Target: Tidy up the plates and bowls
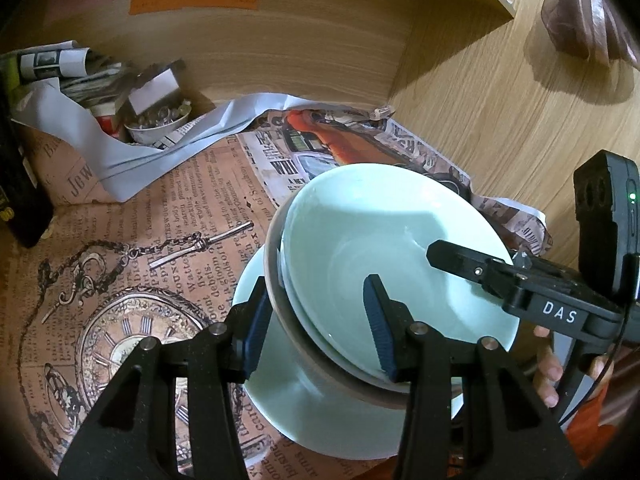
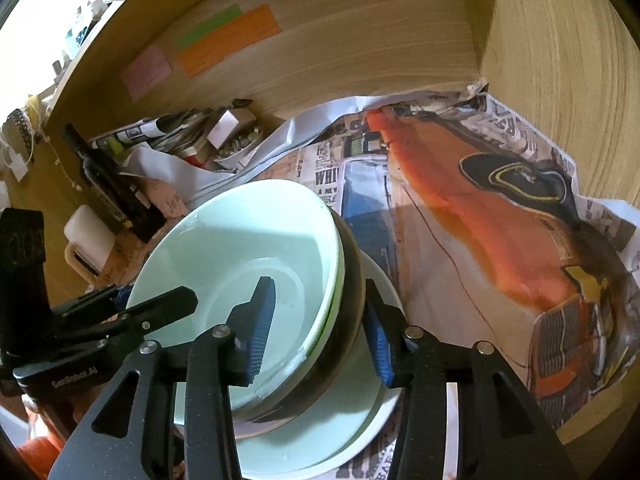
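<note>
Left wrist view: left gripper (image 1: 320,320) clamps the nested bowls' (image 1: 384,240) rim; right gripper (image 2: 320,328) straddles the opposite rim, loosely; printed paper (image 2: 500,240) lies open beyond.

The left wrist camera is sitting right behind its own fingers (image 1: 378,320), peering steeply down and close at the stacked bowls (image 1: 392,248) from their left side. The right wrist camera is peering down just as close from the opposite side, over its fingers (image 2: 262,332). Both are sharing the bowls, the newspaper-lined shelf floor (image 2: 480,216) and the wooden back wall (image 1: 280,52), each catching the other gripper.
</note>
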{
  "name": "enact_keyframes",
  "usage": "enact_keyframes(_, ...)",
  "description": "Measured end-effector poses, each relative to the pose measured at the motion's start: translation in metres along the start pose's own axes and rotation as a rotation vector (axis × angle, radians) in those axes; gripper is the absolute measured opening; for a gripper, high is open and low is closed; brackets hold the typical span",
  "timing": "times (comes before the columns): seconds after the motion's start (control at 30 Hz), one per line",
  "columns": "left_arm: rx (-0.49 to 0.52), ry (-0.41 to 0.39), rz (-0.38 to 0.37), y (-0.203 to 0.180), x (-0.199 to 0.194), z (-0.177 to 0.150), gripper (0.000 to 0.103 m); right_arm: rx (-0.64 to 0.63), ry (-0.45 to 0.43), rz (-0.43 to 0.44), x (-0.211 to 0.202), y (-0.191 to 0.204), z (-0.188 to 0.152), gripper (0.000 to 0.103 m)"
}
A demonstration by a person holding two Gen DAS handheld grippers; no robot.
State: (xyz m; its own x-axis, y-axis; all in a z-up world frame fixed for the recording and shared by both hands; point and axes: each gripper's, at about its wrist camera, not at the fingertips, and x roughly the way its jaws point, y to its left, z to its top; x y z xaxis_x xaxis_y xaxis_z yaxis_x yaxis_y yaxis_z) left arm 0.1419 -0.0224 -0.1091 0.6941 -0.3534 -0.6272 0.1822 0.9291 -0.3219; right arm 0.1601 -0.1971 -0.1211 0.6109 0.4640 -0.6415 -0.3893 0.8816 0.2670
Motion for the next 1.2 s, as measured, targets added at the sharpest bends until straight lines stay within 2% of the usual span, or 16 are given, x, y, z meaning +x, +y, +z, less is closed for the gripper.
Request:
enact_keyframes(0.07, 0.017, -0.012, 0.017, -0.002, -0.001, 0.0, 0.046, -0.024, -0.006, -0.016, -0.002, 0.003, 0.0, 0.045)
enact_keyframes(0.2, 0.036, -0.04, 0.045, -0.004, -0.006, 0.001, 0.046, -0.054, -0.055, -0.042, -0.013, 0.009, 0.0, 0.064)
enact_keyframes(0.33, 0.071, -0.135, 0.099, -0.007, -0.031, 0.002, 0.048, -0.092, -0.107, -0.06, -0.028, 0.015, 0.003, 0.065)
enact_keyframes(0.47, 0.074, -0.248, 0.13, -0.009, -0.062, 0.005, 0.063, -0.135, -0.174, -0.064, -0.047, 0.026, 0.003, 0.065)
enact_keyframes(0.63, 0.084, -0.381, 0.178, -0.015, -0.099, 0.002, 0.072, -0.195, -0.271, -0.073, -0.076, 0.047, 0.0, 0.066)
enact_keyframes(0.7, 0.088, -0.424, 0.189, -0.019, -0.112, -0.001, 0.074, -0.211, -0.308, -0.068, -0.087, 0.054, -0.002, 0.072)
enact_keyframes(0.73, 0.091, -0.437, 0.192, -0.021, -0.116, -0.002, 0.077, -0.216, -0.322, -0.065, -0.09, 0.057, -0.003, 0.075)
enact_keyframes(0.87, 0.112, -0.514, 0.226, -0.03, -0.138, -0.011, 0.087, -0.245, -0.41, -0.065, -0.111, 0.068, -0.008, 0.078)
enact_keyframes(1.0, 0.141, -0.56, 0.252, -0.039, -0.153, -0.022, 0.091, -0.257, -0.459, -0.057, -0.123, 0.073, -0.015, 0.088)
enact_keyframes(1.2, 0.15, -0.612, 0.285, -0.044, -0.166, -0.036, 0.096, -0.254, -0.501, -0.042, -0.134, 0.075, -0.024, 0.094)
